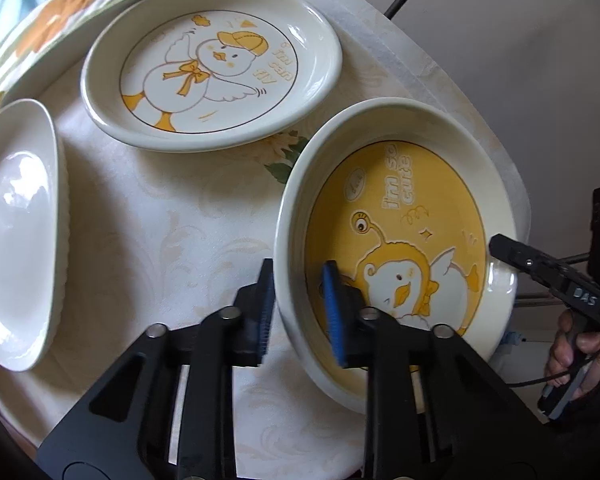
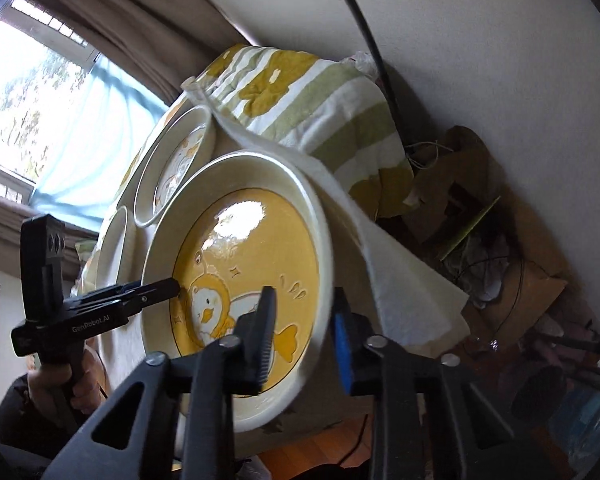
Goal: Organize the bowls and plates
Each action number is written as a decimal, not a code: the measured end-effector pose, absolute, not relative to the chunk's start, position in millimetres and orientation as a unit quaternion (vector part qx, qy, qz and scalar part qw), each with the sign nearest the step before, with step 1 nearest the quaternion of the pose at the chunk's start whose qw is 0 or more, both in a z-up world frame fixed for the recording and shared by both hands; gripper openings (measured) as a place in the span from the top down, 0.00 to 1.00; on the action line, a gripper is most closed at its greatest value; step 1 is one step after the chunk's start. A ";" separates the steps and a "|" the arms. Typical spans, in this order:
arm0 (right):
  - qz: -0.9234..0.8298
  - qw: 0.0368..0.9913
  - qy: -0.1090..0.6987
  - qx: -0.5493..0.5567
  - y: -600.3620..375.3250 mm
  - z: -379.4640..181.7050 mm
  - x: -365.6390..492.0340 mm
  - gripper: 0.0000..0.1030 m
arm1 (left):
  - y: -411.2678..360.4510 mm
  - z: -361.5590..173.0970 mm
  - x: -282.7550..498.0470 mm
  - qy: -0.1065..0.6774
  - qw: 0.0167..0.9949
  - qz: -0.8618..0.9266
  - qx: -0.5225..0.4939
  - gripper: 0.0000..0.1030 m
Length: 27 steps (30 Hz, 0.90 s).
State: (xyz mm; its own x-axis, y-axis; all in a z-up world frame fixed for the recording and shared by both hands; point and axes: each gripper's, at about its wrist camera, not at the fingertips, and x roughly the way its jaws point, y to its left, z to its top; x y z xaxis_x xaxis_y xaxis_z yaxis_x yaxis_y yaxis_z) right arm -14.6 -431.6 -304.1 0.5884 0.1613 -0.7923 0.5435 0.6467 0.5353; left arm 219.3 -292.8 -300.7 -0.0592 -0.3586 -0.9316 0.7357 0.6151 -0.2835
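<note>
Left gripper (image 1: 298,304) is seen straddling near rim of yellow bowl (image 1: 396,240), w/ right gripper (image 1: 504,246) at far rim, duck plate (image 1: 212,68) & white dish (image 1: 18,232) beyond on tablecloth (image 1: 160,220).

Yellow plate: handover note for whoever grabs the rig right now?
Left gripper: open, jaws straddling the near rim of the yellow plate, not clamped.
Right gripper: open, jaws straddling the opposite rim, also not clamped.
Yellow plate sits at the table's edge; duck plate lies beyond it, white plate to the left, all separate.
Done: nothing stacked.
Left: close both grippers on the rim, lift the yellow plate, stack the three, probably.
</note>
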 end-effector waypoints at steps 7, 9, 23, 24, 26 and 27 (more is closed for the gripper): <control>-0.127 0.794 0.446 0.393 -433.0 -306.9 -6.6 0.87 | -297.1 -299.4 212.2 0.583 0.682 -0.401 0.183 0.83; -0.129 0.797 0.454 0.377 -431.1 -304.9 -3.6 0.87 | -306.6 -300.1 210.4 0.570 0.690 -0.398 0.203 0.82; -0.101 0.811 0.467 0.338 -419.8 -280.5 4.2 0.87 | -270.4 -260.4 189.2 0.554 0.723 -0.383 0.154 0.82; -0.095 0.814 0.467 0.333 -417.6 -276.3 6.1 0.87 | -263.3 -254.7 188.1 0.553 0.728 -0.379 0.145 0.82; -0.076 0.822 0.466 0.319 -411.7 -264.4 12.5 0.87 | -246.8 -243.5 185.4 0.550 0.740 -0.367 0.128 0.82; -0.064 0.826 0.466 0.310 -407.2 -257.3 17.0 0.87 | -236.5 -236.1 183.2 0.546 0.747 -0.359 0.120 0.82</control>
